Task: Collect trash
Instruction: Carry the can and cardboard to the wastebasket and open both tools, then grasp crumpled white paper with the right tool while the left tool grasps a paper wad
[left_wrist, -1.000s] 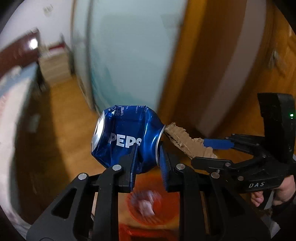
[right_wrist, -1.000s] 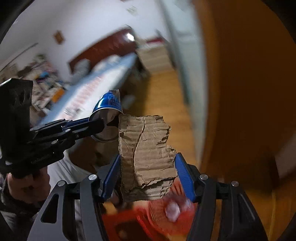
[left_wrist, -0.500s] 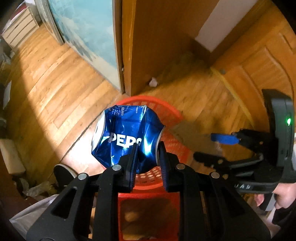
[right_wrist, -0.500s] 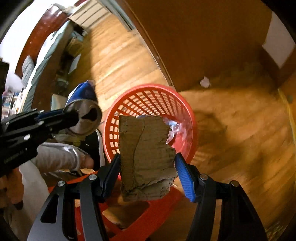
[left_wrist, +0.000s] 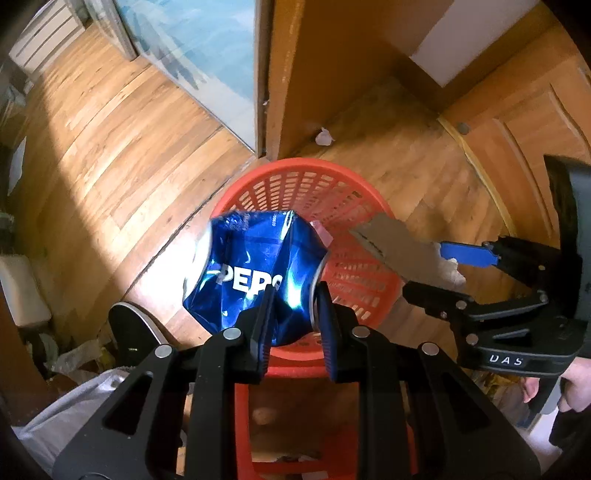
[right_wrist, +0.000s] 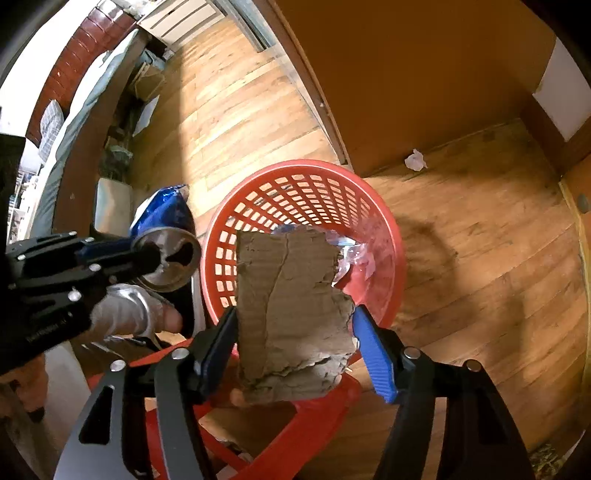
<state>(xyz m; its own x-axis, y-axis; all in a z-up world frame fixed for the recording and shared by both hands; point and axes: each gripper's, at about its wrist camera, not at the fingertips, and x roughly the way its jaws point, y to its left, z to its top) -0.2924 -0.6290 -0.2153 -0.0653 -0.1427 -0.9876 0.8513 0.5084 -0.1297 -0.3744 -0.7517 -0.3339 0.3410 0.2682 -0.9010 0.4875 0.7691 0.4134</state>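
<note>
Crushed blue aluminium Pepsi can (left_wrist: 255, 269) pinched sideways near its base by the left hand-held gripper (left_wrist: 293, 317), hung over the 7 o'clock rim of the round red plastic lattice basket (left_wrist: 354, 206), presumably so a release drops it inside. Torn brown corrugated cardboard scrap (right_wrist: 291, 302) between the blue pads of the right hand-held gripper (right_wrist: 295, 339), poised above the basket's near edge; jaws opening, right pad clear of the torn edge, left pad at or near the other edge, so seemingly being let go. Inside the basket, toward 3 o'clock: crumpled clear plastic wrapping (right_wrist: 354, 258), little else visible. Small white paper wad (right_wrist: 415, 160) left on the wooden floor (right_wrist: 480, 258), at 1 o'clock beyond the basket.
</note>
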